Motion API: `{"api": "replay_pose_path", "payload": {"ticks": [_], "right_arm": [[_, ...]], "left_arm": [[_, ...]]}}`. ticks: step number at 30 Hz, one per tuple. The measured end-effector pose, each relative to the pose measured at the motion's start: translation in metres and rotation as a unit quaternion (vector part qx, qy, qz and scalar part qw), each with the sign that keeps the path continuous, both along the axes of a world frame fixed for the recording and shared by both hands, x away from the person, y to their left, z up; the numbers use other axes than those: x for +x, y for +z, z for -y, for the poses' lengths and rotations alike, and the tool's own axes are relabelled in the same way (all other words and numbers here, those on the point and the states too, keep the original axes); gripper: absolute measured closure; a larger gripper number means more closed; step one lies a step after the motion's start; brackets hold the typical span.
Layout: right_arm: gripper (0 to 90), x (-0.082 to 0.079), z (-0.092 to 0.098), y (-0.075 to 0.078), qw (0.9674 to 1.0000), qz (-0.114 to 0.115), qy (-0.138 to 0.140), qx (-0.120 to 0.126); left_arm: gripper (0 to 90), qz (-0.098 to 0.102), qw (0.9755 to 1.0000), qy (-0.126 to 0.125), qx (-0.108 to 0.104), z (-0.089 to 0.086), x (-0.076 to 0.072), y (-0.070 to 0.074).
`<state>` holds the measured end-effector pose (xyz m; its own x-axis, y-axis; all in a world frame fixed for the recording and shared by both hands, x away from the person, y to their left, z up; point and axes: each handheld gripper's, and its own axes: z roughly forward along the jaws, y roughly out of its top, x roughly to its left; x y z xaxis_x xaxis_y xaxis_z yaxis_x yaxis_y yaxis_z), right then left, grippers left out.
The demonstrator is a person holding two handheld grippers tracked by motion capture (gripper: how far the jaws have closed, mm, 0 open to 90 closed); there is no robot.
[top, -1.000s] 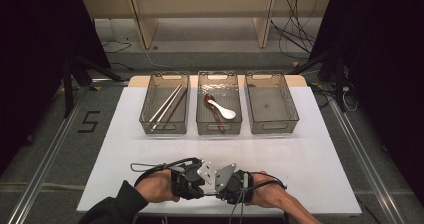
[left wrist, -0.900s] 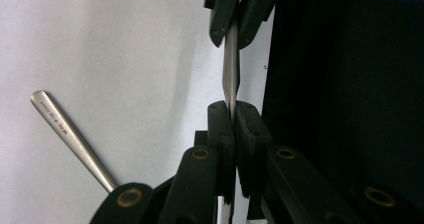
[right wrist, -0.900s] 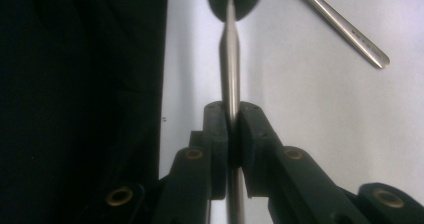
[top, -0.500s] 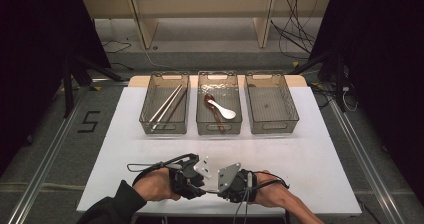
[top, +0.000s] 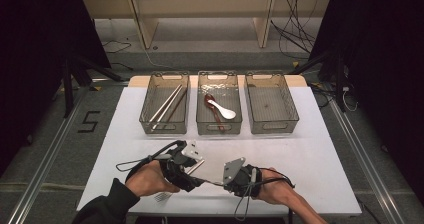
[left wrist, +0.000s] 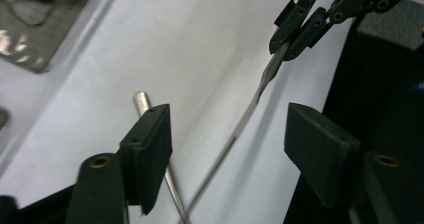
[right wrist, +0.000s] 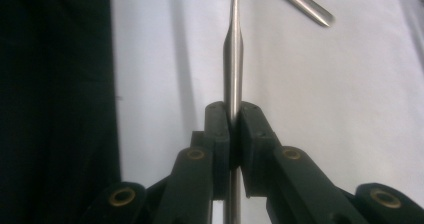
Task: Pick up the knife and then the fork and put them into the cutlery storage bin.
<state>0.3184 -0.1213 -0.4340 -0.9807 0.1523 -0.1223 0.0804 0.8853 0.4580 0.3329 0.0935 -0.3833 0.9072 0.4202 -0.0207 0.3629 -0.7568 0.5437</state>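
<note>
A slim metal utensil handle is clamped between the jaws of my right gripper, which is shut on it. In the left gripper view the same handle runs from the right gripper down between the jaws of my left gripper. Those jaws have just been opening, and their pads stand clear of the handle. A second metal rod lies on the table by the left jaw. In the high view both grippers, left and right, face each other near the table's front edge.
Three clear bins stand in a row at the back of the white table. The left bin holds chopsticks, the middle bin holds a white spoon and a brown one, and the right bin has nothing in it.
The left gripper has opened off the metal handle and has lifted a little toward the bins. The right gripper has stayed put, still clamped on the handle.
</note>
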Motion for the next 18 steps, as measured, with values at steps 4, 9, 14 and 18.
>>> {"api": "replay_pose_path", "payload": {"ticks": [4, 9, 14, 18], "right_arm": [[84.5, 0.008, 0.008, -0.001, 0.9993, 0.000, -0.037, -0.007], [84.5, 0.020, 0.023, 0.001, 0.9970, 0.013, -0.076, 0.000], [84.5, 0.029, 0.038, 0.008, 0.9931, 0.027, -0.114, 0.012], [84.5, 0.034, 0.047, 0.016, 0.9899, 0.033, -0.136, 0.023]], "left_arm": [[29.2, -0.001, 0.9997, 0.019, -0.013, -0.004, 0.002, 0.004], [23.7, -0.008, 0.9994, 0.034, -0.005, -0.009, 0.005, 0.001], [20.9, -0.009, 0.9983, 0.057, 0.003, -0.017, 0.008, -0.007], [19.6, -0.010, 0.9969, 0.078, 0.005, -0.025, 0.012, -0.014]]}}
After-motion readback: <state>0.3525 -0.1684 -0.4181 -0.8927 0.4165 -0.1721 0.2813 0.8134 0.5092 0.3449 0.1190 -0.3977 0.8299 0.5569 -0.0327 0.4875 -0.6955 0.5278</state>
